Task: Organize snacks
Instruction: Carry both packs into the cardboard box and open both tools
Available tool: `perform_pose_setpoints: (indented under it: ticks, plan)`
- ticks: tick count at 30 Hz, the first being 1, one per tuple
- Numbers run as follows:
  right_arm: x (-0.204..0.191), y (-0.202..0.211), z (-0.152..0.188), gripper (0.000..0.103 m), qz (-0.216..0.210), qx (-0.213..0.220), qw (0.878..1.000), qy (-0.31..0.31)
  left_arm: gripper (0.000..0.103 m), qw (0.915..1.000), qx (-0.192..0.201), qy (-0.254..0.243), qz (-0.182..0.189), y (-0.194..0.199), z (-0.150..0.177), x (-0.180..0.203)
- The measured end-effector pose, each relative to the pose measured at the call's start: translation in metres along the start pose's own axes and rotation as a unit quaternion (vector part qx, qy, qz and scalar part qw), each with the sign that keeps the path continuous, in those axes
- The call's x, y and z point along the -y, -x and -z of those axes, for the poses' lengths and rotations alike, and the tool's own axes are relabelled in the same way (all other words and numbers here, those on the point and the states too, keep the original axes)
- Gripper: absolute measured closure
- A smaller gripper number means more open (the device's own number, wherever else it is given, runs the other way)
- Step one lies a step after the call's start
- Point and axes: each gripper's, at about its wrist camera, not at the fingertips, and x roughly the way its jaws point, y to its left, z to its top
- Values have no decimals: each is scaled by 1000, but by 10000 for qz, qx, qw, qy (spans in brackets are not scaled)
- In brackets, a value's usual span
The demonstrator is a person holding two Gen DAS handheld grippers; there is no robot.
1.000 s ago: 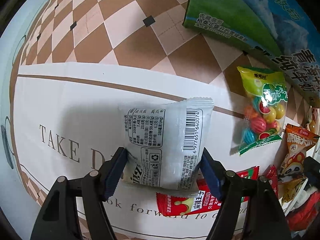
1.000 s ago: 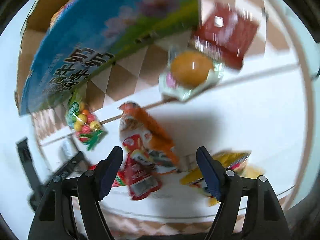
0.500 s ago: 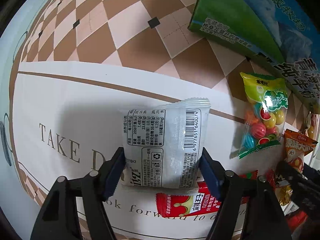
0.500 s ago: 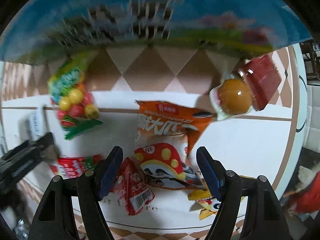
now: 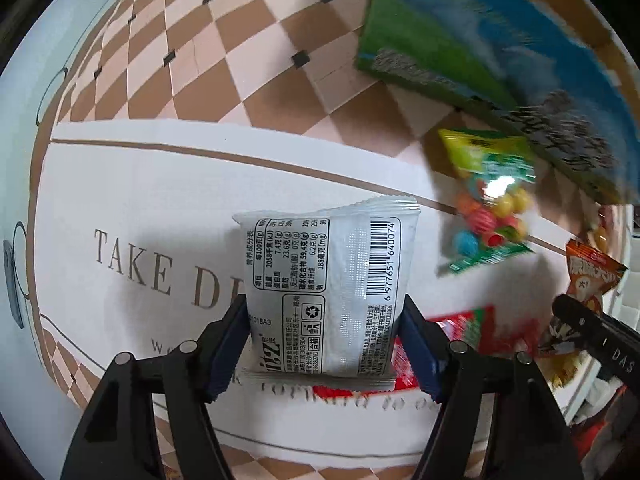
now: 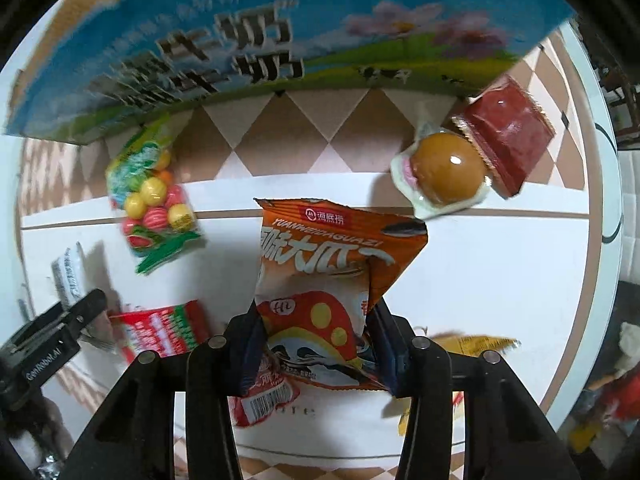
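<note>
Since the earlier frames the right gripper point(image 6: 316, 344) has swung over the orange seed packet point(image 6: 336, 264) and its jaws have just been closing; they now pinch the packet's lower sides, crumpling it; its label reads "YUANWEIDAGUAZI". Meanwhile the left gripper point(image 5: 324, 340) keeps its clamp on the white sachet point(image 5: 328, 288), barcode side up, numbered 6977651640074, lifted off the white tablecloth point(image 5: 140, 192) printed "TAKE D…"; a red packet point(image 5: 464, 328) lies under it to the right. At the far side stands the blue-green milk carton box point(image 6: 280, 32); near its left end lies the bag of coloured gum balls point(image 6: 152, 200). Only the right wrist view shows the wrapped brown egg point(image 6: 444, 172) touching a dark red pack point(image 6: 508, 132) far right; a yellow packet point(image 6: 476, 346) lies near right.
</note>
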Motion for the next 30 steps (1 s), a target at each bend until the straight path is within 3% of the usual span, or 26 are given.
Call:
perform_pose_setpoints:
  ticks: [10,14,18,24,30]
  plan:
    - [23,93,5,53,-999,496,9936,-177,33,9947,666,-406,671,91,2,36]
    - [33,143,-1,53,-1234,832,9887,-199,33,9896,830,-512,1055,129,-25,60]
    - [33,174,-24,53,-1337,1158,9838,-287,33,9854,1005,-685,1188,153,-58,93]
    - [41,186,-67,53,-1254,1358,9817,-463,33,9853,897,-746,1250,150,-105,130]
    - [45,160,-111,53,-1108,1215,9849,-549,33,9887,392,-848,1171,117,-147,161]
